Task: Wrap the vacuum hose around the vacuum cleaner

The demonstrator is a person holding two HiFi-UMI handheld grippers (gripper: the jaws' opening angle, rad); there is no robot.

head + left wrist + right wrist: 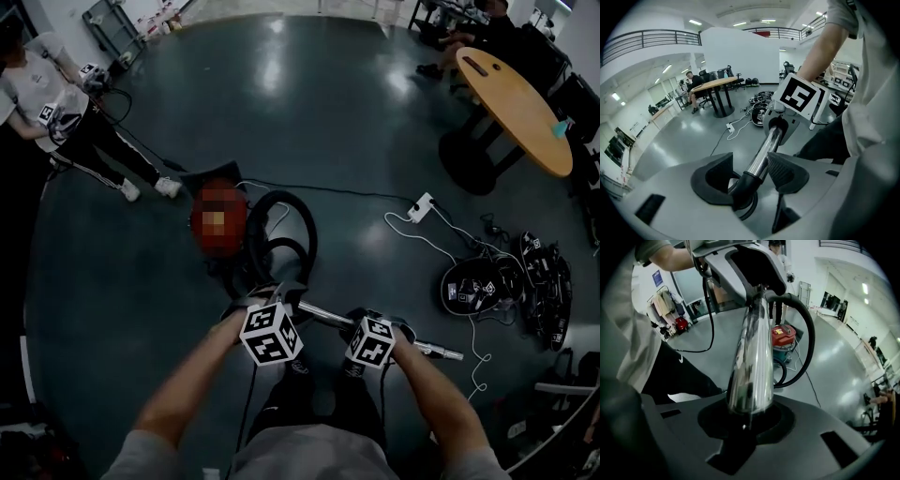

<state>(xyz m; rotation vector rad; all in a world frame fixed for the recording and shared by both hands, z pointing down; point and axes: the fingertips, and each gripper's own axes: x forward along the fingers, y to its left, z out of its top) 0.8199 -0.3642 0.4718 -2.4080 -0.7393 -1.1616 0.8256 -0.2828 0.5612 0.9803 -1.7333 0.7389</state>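
Holding the chrome wand [328, 314] at two points, head view: left gripper [286, 302] at the hose end, right gripper [370, 328] further along. The wand's long axis runs across from one gripper to the other, and its free tip sticks out beyond the right gripper. The vacuum hose [307, 225] loops just ahead of the left gripper, with the vacuum cleaner [219, 217] beside that loop.

Left gripper view: jaws clamped where the wand meets the black cuff [743, 187], and the wand points away toward the right gripper.

Right gripper view: jaws closed round the wand, which rises straight out from between them. The hose arcs off its far end down to the cleaner.

Judgement: carry both grippers as one so the wand doesn't twist. Lead with the cuff end toward the cleaner and lay the slack round its body without kinks.
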